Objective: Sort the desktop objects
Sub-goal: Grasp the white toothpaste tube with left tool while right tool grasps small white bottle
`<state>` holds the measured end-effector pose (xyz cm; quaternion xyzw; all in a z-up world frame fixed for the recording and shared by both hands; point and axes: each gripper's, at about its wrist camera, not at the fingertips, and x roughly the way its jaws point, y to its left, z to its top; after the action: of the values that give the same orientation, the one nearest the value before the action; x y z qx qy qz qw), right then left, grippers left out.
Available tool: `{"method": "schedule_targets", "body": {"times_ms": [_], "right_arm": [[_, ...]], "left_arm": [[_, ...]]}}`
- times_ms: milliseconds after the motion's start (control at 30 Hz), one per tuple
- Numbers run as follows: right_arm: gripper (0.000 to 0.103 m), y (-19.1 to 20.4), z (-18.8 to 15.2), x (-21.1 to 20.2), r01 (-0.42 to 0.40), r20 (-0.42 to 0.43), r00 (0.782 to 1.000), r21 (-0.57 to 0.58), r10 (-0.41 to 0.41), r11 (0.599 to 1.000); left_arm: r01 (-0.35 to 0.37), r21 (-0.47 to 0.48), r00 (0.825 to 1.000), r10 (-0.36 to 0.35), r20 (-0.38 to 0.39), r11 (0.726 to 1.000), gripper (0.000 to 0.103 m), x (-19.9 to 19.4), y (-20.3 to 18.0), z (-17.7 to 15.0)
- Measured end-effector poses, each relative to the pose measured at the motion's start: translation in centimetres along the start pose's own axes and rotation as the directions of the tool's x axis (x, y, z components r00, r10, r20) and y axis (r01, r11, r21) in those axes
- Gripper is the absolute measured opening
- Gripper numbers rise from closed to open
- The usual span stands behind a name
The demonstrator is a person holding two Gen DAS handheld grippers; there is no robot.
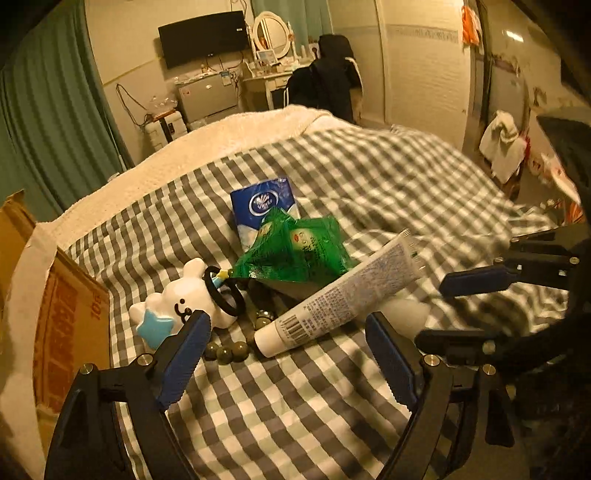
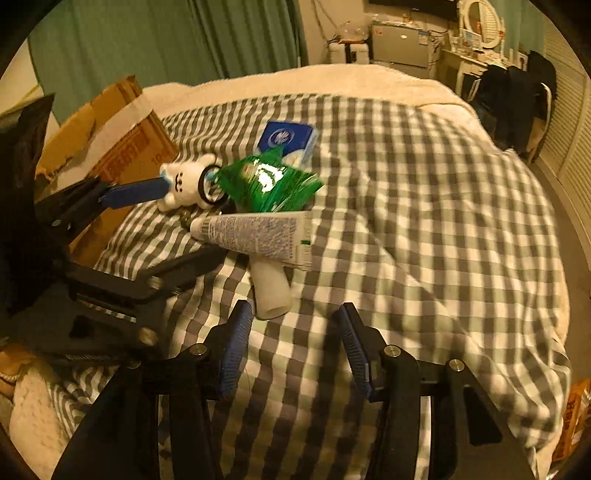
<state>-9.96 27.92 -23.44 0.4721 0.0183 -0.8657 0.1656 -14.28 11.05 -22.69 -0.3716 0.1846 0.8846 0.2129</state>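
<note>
A heap of small things lies on the checked bed cover [image 1: 295, 406]: a white bear toy [image 1: 188, 295] with a black hair tie [image 1: 221, 291], green beads [image 1: 225, 350], a green packet [image 1: 295, 251], a blue tissue pack [image 1: 264, 206] and a white tube [image 1: 343, 291]. My left gripper [image 1: 288, 350] is open just before the tube's cap and the beads, its left finger beside the toy. My right gripper [image 2: 295, 343] is open with nothing between its pads. A short white cylinder [image 2: 271, 291] lies just ahead of it, half under the tube [image 2: 255, 232]. The right gripper [image 1: 443, 310] also shows at the right of the left wrist view.
An open cardboard box [image 1: 70, 321] stands at the bed's left edge, close to the toy. A cream blanket [image 1: 221, 144] lines the far side. Beyond it are a dresser with a mirror [image 1: 271, 33] and a chair with a dark jacket [image 1: 325, 81].
</note>
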Motion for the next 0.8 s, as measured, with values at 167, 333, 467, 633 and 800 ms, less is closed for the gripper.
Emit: {"method": "schedule_targets", "body": {"times_ms": [167, 333, 467, 633, 800], "right_arm": [[0.046, 0.0, 0.2, 1.3, 0.003, -0.009, 1.000, -0.020, -0.003, 1.000], [0.022, 0.2, 0.6, 1.5, -0.007, -0.007, 1.000, -0.046, 0.006, 0.999], [0.019, 0.3, 0.4, 1.1, 0.002, -0.006, 1.000, -0.049, -0.002, 0.999], [0.017, 0.6, 0.7, -0.1, 0.019, 0.022, 1.000, -0.041, -0.019, 0.999], [0.017, 0.3, 0.7, -2.5, 0.040, 0.075, 0.996, 0.001, -0.040, 0.999]], "left_arm": [[0.019, 0.020, 0.999, -0.018, -0.050, 1.000, 0.089, 2.3, 0.2, -0.1], [0.027, 0.048, 0.998, -0.024, -0.055, 0.998, 0.085, 3.2, -0.3, 0.2], [0.083, 0.084, 0.995, -0.078, -0.063, 0.993, 0.047, 2.5, -1.5, 0.1], [0.138, 0.043, 0.988, -0.135, -0.077, 0.989, 0.026, 1.4, -2.0, 0.2], [0.142, -0.015, 0.989, -0.143, -0.042, 0.990, 0.023, -0.6, -1.4, 0.4]]}}
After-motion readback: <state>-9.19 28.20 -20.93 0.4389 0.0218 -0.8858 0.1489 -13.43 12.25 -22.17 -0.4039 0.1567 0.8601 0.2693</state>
